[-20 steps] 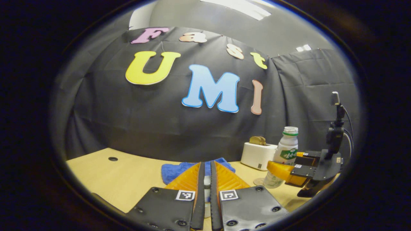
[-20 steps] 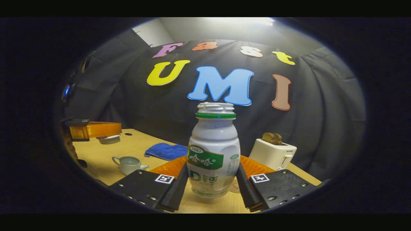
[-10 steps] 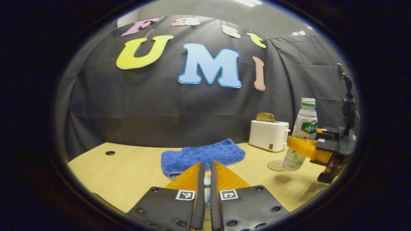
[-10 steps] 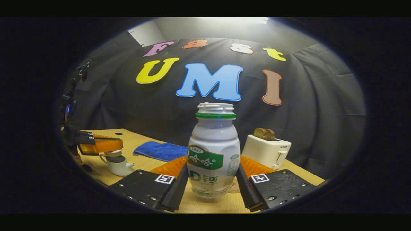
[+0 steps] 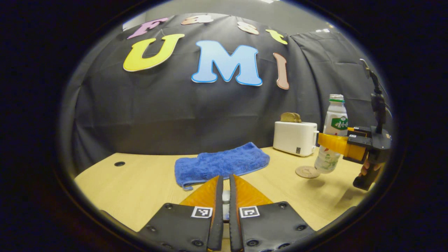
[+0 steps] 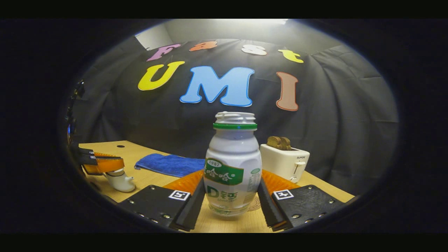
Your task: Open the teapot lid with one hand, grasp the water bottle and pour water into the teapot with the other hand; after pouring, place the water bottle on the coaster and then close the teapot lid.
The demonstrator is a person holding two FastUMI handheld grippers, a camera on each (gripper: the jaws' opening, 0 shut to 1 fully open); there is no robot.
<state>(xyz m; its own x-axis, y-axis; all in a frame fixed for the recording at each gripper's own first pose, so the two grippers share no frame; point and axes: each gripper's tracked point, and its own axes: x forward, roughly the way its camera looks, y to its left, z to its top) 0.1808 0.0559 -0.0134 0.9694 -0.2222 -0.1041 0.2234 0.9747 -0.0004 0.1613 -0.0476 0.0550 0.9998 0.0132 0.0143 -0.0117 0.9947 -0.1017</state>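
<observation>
Gripper on the left (image 6: 105, 164) is seen in the right gripper view at the far left, lowered onto the small white ceramic teapot (image 6: 120, 181); its fingers are nearly closed around something pale, presumably the white teapot lid knob (image 5: 226, 196), so that the lid can be seated. Whether the lid is fully seated cannot be told. Farther right, a rumpled blue terry cloth (image 5: 221, 163) is spread on the pale wooden tabletop (image 5: 140, 189), clear of the work. Next, a white boxy toaster holding brown bread (image 5: 295, 137) is set back against the wall. At the right, a white plastic water bottle with a green label and no cap (image 6: 233, 164) is clamped upright by the right gripper (image 6: 231, 196), apparently held just above the round brown coaster (image 5: 307, 172), presumably for setting down.
</observation>
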